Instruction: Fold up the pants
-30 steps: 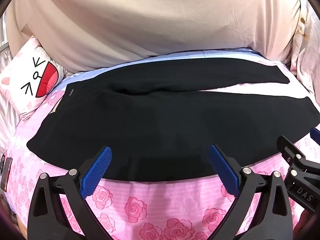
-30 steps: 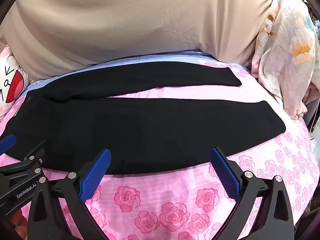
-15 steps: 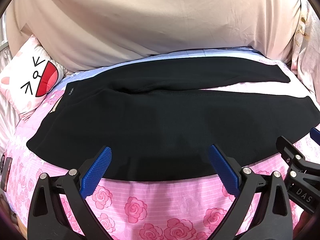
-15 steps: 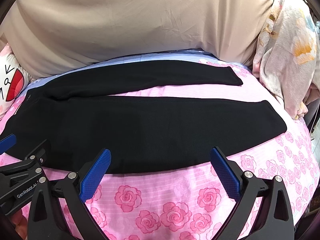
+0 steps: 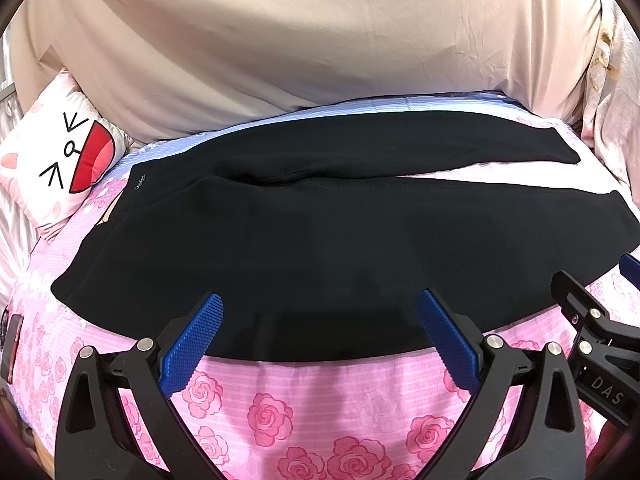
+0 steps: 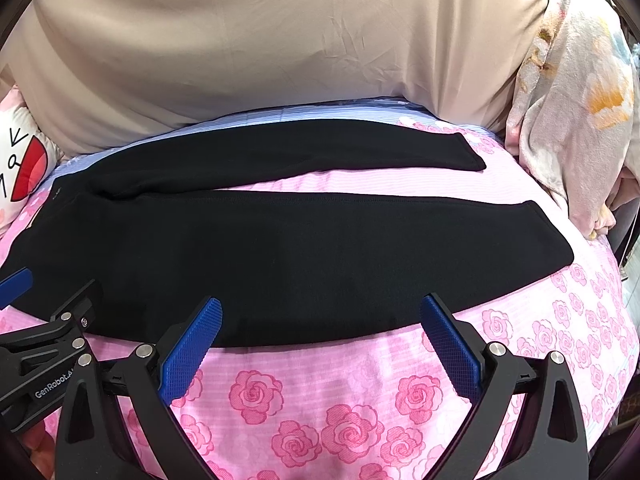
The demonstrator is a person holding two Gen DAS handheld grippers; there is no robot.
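Note:
Black pants [image 5: 304, 240] lie flat on a pink rose bedsheet [image 5: 320, 412], waistband to the left, both legs spread out to the right; they also show in the right wrist view [image 6: 288, 248]. My left gripper [image 5: 320, 320] is open and empty, its blue pads just above the near edge of the near leg, toward the waist end. My right gripper [image 6: 320, 322] is open and empty over the near edge of the same leg, further toward the cuff. Each gripper shows at the edge of the other's view.
A beige sheet [image 5: 320, 40] hangs behind the bed. A white cat-face pillow [image 5: 60, 160] lies at the left. A crumpled floral blanket [image 6: 572, 112] is piled at the right. A dark flat object [image 5: 10, 344] lies at the far left edge.
Both grippers have edged slightly forward toward the pants. The pants have not moved and the jaws stay open.

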